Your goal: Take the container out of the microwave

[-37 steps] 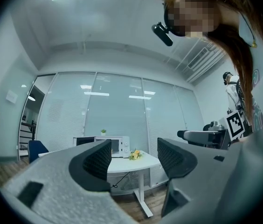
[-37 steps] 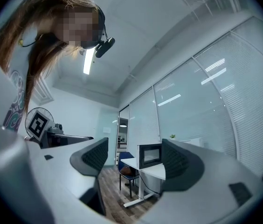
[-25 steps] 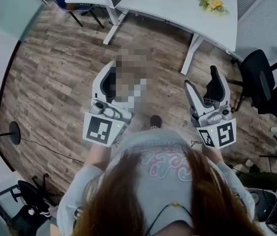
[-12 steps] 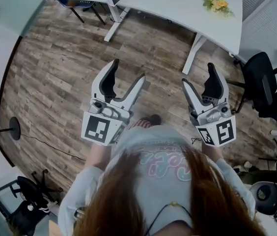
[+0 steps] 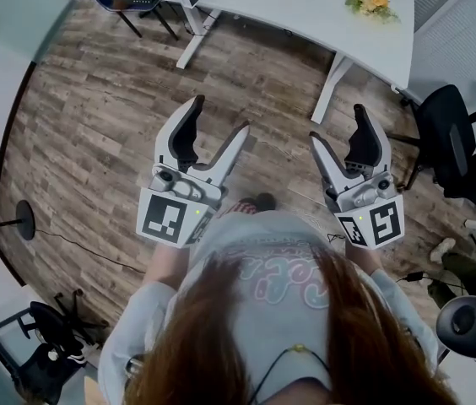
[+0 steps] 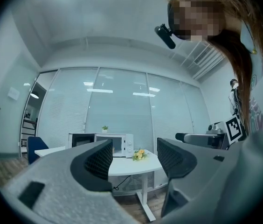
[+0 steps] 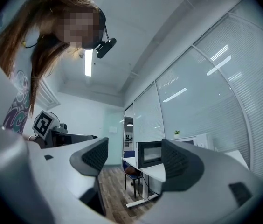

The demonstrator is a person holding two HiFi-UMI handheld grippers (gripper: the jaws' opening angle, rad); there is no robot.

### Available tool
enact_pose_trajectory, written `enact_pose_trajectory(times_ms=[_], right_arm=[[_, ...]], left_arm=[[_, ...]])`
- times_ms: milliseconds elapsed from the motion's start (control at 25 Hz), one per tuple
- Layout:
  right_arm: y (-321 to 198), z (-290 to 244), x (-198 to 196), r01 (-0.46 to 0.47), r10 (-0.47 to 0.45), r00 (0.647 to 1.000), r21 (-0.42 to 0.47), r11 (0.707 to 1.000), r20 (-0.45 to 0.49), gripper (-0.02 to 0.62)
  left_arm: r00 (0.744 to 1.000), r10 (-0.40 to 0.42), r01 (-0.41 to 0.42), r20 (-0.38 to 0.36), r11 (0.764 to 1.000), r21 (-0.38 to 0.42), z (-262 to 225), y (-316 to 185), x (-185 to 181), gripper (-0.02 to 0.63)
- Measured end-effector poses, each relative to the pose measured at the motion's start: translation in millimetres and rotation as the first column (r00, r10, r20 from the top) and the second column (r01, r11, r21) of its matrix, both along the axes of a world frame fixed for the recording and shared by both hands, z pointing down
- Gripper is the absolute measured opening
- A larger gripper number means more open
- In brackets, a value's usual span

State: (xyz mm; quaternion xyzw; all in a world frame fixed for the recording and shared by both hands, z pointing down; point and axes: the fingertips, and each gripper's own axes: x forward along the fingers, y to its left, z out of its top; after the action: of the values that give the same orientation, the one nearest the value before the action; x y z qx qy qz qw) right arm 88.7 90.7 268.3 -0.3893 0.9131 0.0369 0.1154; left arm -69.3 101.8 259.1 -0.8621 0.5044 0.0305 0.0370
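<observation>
The left tongs (image 5: 221,116) and right tongs (image 5: 338,123) are held apart, empty, well away from the microwave (image 6: 115,144) on the white bench (image 6: 136,164). The container cannot be made out and is presumably inside. On approach, the open door (image 6: 80,141) could be struck, or the flowers (image 6: 140,154) knocked over.

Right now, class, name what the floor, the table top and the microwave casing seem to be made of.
Floor: wood or wood-look planks, matt; grain and plank seams show.
Table top: smooth white, probably laminate; even, no grain.
Microwave casing: white, likely painted metal; too small to be sure.
</observation>
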Motion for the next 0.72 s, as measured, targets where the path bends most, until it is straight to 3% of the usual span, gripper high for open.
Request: enact_pose_trajectory(times_ms=[480, 720], right_arm=[[-0.2, -3.7, 17.0, 0.015, -0.015, 1.000, 0.020, 1.000, 0.008, 0.348], [-2.4, 1.7, 19.9, 0.027, -0.027, 1.000, 0.009, 1.000, -0.003, 0.348]], left_arm=[[1.000, -0.015, 0.015, -0.023, 0.999, 0.030, -7.1, -1.1, 10.7, 0.279], [0.999, -0.041, 0.040, -0.007, 0.999, -0.025, 8.7, -2.3, 2.3, 0.279]])
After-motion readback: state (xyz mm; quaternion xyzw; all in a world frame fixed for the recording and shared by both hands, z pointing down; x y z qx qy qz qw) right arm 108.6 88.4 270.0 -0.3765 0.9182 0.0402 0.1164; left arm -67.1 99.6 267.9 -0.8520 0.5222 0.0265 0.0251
